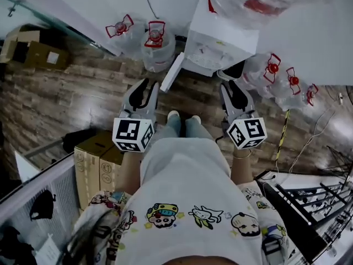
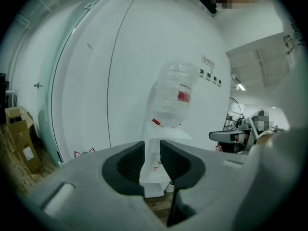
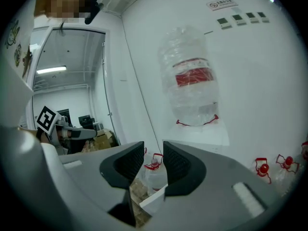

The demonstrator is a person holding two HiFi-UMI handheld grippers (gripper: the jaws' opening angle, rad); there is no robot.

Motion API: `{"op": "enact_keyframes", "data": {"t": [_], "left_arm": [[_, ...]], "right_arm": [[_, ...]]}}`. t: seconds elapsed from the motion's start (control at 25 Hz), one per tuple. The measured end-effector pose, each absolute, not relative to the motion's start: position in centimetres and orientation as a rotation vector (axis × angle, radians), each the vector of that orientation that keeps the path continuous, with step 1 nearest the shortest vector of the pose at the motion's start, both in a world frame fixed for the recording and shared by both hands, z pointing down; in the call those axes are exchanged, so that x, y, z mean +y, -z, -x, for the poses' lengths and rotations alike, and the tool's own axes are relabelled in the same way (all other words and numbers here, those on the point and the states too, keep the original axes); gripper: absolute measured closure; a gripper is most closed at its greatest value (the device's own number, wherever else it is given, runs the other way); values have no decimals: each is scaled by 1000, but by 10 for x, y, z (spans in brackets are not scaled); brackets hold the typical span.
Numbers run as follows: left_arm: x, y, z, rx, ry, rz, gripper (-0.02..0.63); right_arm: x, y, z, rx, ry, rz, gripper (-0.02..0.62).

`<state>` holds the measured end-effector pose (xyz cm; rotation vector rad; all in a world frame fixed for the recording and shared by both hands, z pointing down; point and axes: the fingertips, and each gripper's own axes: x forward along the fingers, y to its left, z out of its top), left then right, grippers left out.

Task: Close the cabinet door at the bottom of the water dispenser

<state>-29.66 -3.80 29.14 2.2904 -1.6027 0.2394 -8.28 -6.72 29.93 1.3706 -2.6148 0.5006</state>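
The white water dispenser [image 1: 220, 43] stands against the wall ahead, an upturned clear bottle [image 1: 248, 1] on top. Its bottom cabinet door [image 1: 172, 72] hangs open, swung out to the left. My left gripper [image 1: 144, 88] is held just short of the door's outer edge, open and empty. My right gripper [image 1: 231, 90] hovers before the dispenser's right front corner, also open and empty. In the left gripper view the dispenser [image 2: 155, 170] shows far off between the pads. In the right gripper view the door's edge [image 3: 153, 202] lies below the open jaws, with the bottle [image 3: 190, 81] above.
Spare water bottles [image 1: 156, 43] stand left of the dispenser, and several more [image 1: 276, 70] to its right. Cardboard boxes [image 1: 98, 162] sit at my left side, others [image 1: 33, 51] far left. A black rack [image 1: 314, 203] is at lower right. The floor is wood-patterned.
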Motion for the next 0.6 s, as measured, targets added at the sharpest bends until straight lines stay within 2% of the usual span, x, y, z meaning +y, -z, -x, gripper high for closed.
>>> {"op": "enact_keyframes", "data": {"t": [0.6], "left_arm": [[-57, -327, 250, -1387, -343, -2366, 514]], "right_arm": [[-47, -327, 47, -2478, -593, -1549, 477]]}}
